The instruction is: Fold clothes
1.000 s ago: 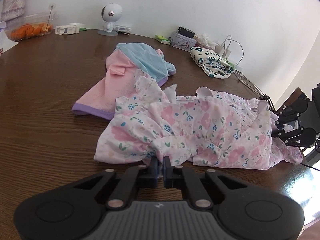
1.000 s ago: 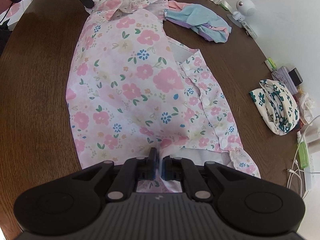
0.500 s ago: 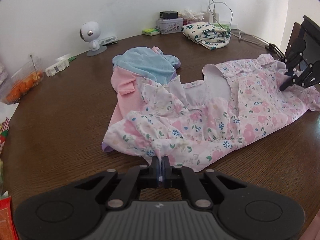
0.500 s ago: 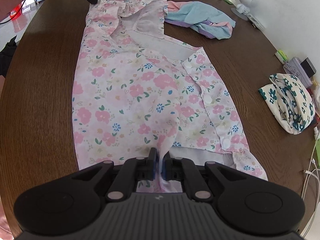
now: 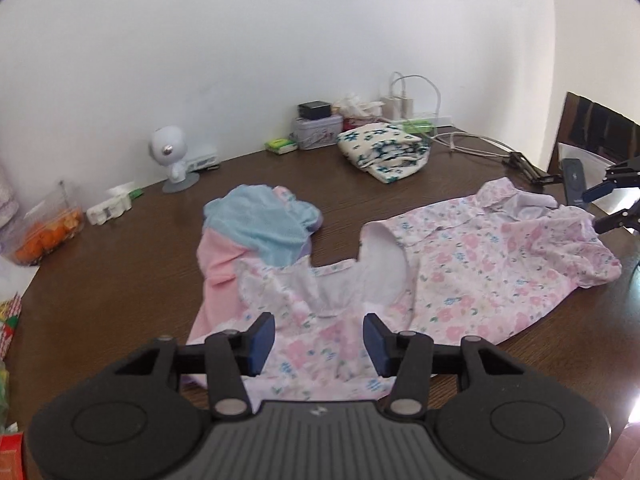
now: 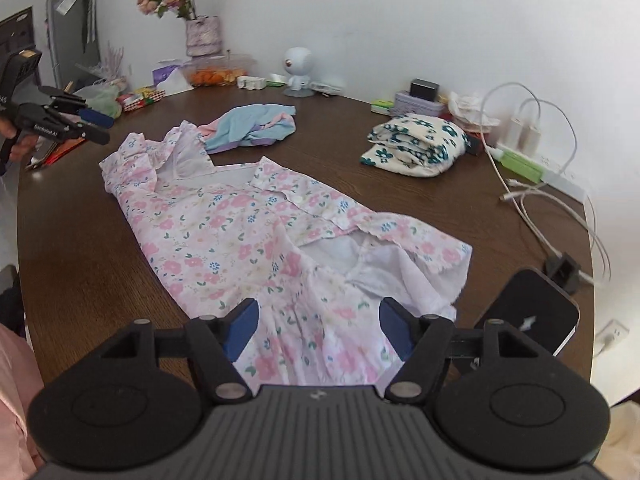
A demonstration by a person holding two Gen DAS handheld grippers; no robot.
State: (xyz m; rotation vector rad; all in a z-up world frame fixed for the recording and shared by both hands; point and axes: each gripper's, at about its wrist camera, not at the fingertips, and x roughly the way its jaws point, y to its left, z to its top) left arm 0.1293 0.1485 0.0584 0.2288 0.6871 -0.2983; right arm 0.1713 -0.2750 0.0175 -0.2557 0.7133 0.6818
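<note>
A round dark wooden table carries a pink flowered dress spread flat across its middle, with a crumpled blue and pink garment just beyond it, the dress overlapping its near edge in the left wrist view. Nearer the wall lie a folded cream cloth with dark green flowers, a small tin, a white round camera, a box of orange fruit and a vase of flowers. White cables and a power strip run along the right edge, near a phone on a stand.

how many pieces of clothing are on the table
3: the pink floral dress spread flat in front, the pink and blue garment bunched beyond it, and the folded cream floral one by the cables. Others may lie out of view.
</note>
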